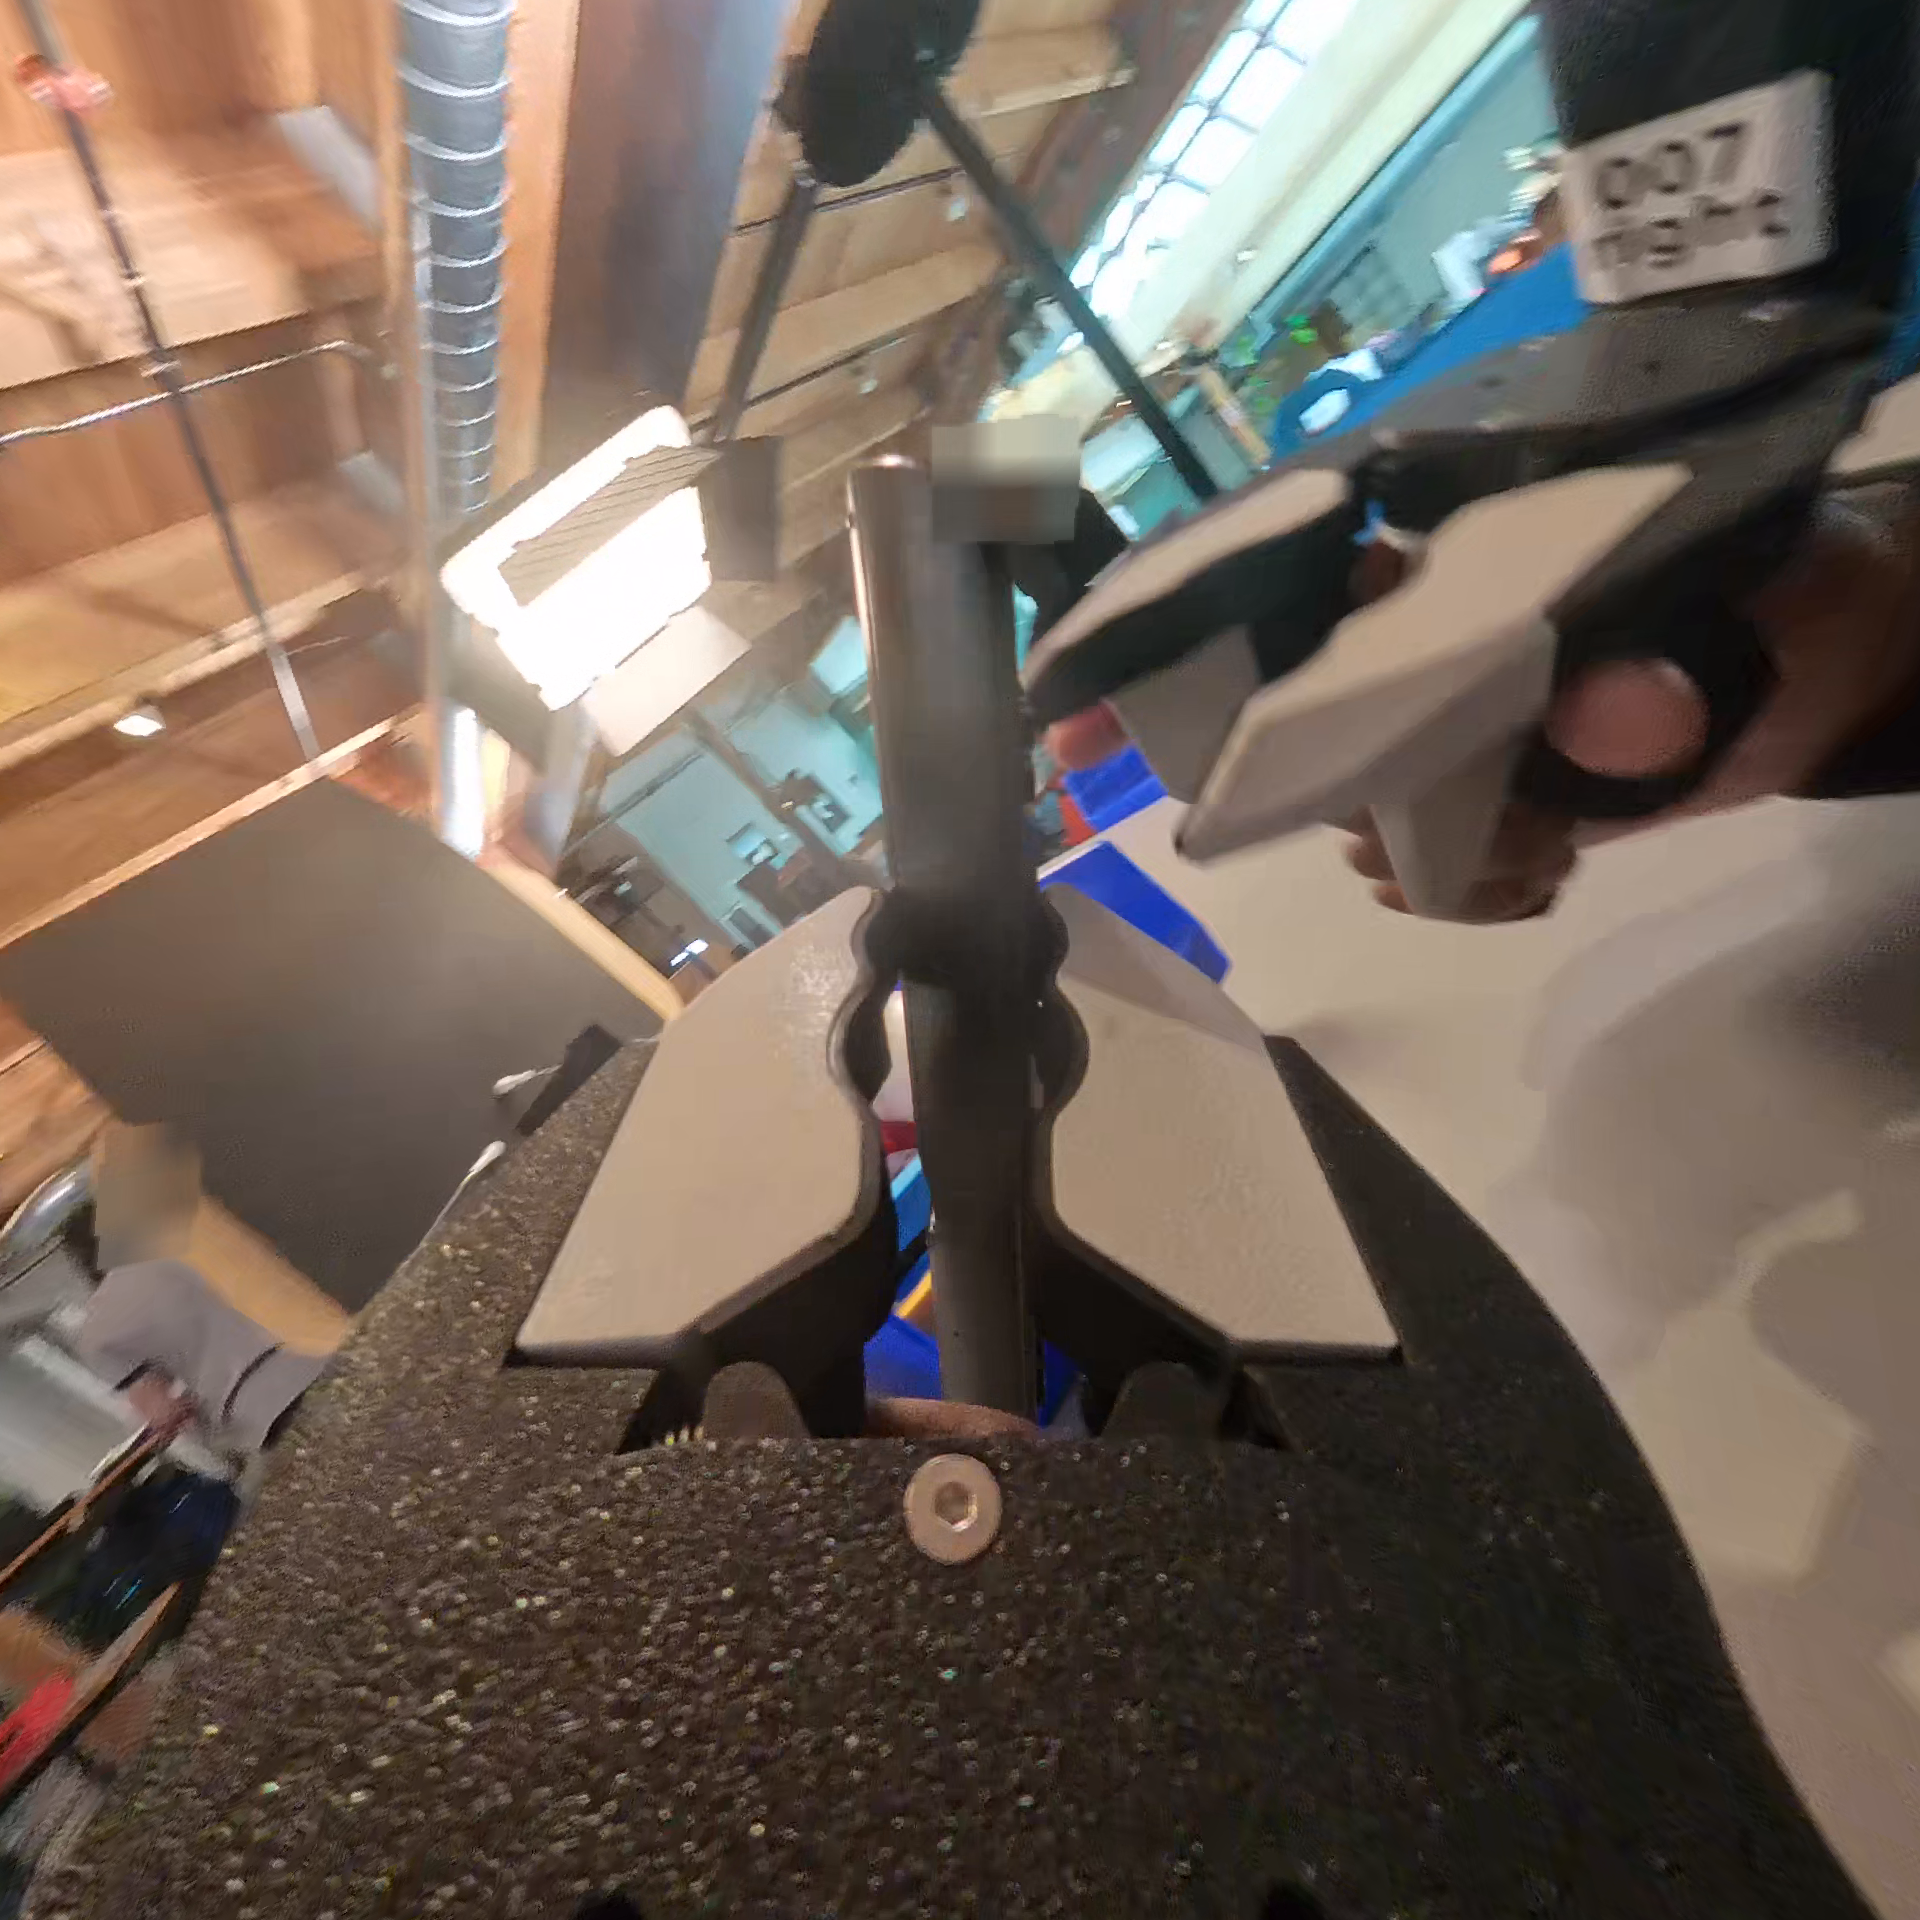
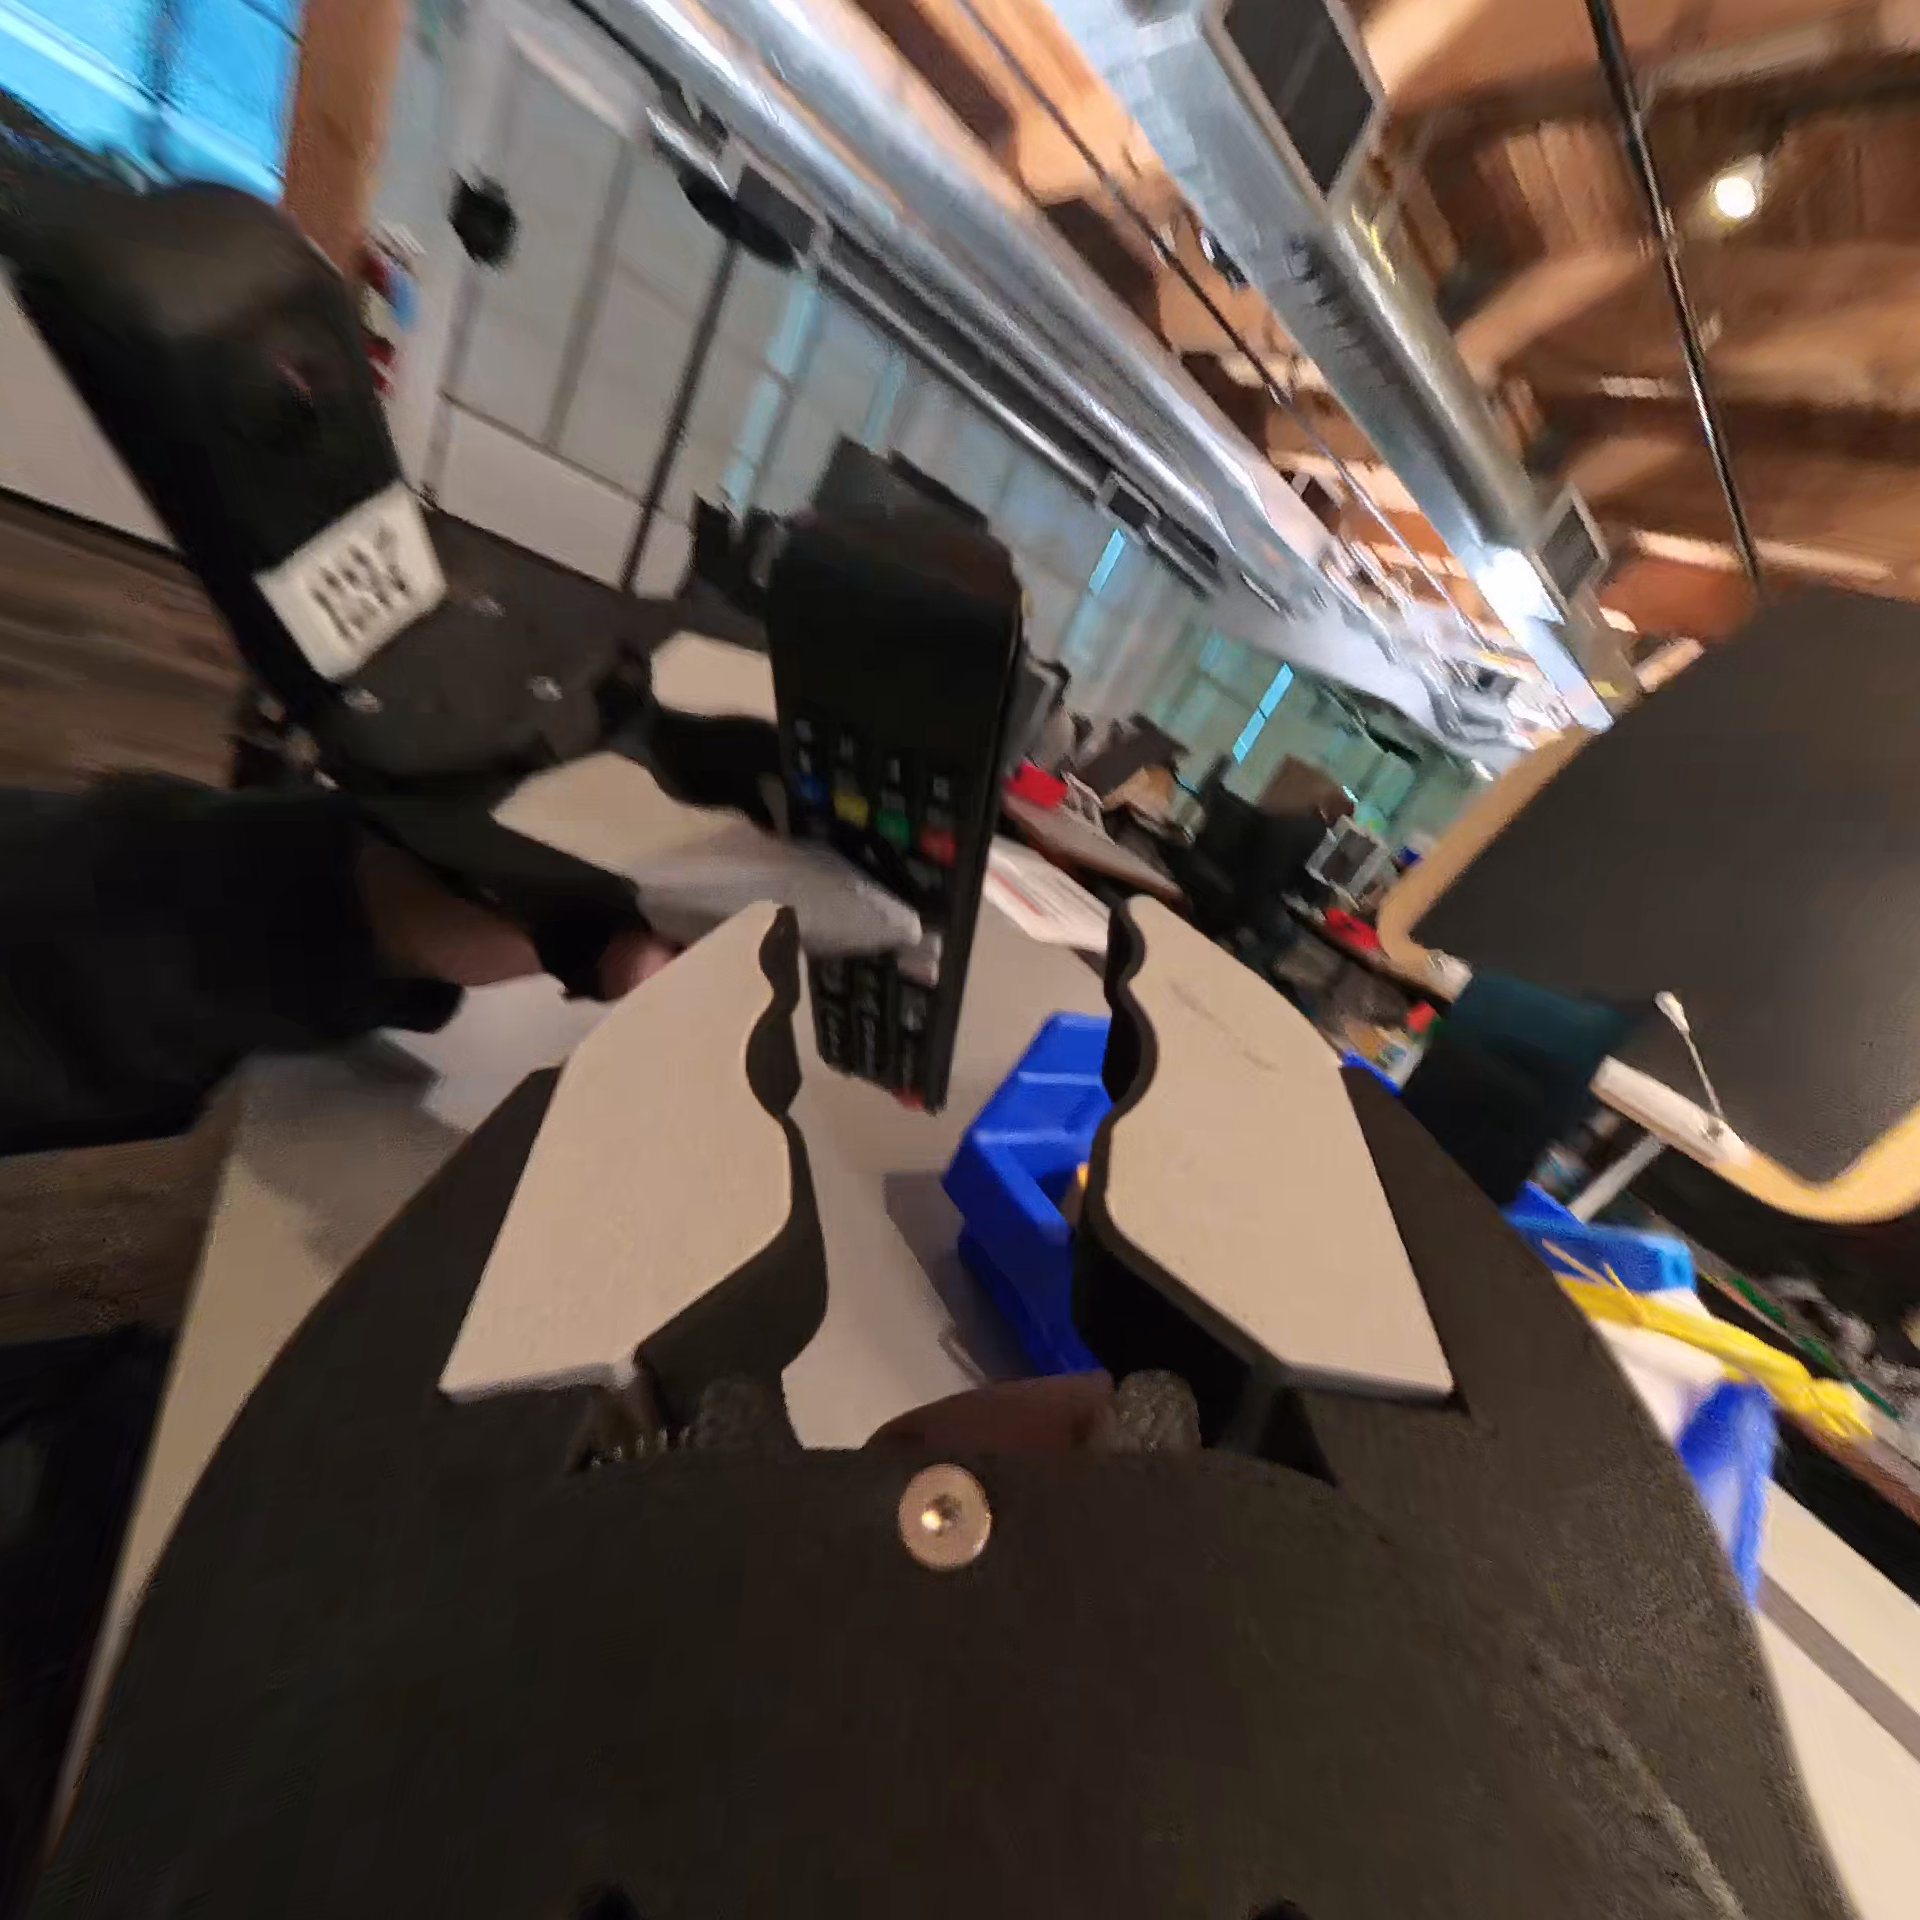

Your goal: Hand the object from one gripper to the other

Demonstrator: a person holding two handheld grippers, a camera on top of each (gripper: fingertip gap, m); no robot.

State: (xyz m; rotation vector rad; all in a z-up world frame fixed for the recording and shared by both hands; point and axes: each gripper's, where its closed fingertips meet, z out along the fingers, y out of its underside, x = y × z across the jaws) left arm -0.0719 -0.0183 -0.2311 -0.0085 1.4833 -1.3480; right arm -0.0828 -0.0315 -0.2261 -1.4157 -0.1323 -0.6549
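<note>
Left claw (image 1: pixel 961 935) around remote (image 1: pixel 940 675)

We're in a workshop hall: timber ceiling (image 1: pixel 208 312) with a ribbed silver duct (image 1: pixel 457 260) and a bright hanging light panel (image 1: pixel 592 561). Long metal ducting (image 2: pixel 1039 343) runs along the window wall (image 2: pixel 582 343); daylight reads blue-green. White table (image 1: pixel 1558 1091) below us, blue bins (image 2: pixel 1023 1164) near its far edge. Dark wood-edged partition panel (image 2: pixel 1683 883) at one side. Cluttered benches (image 2: pixel 1195 831) farther back, too blurred for detail.
</note>
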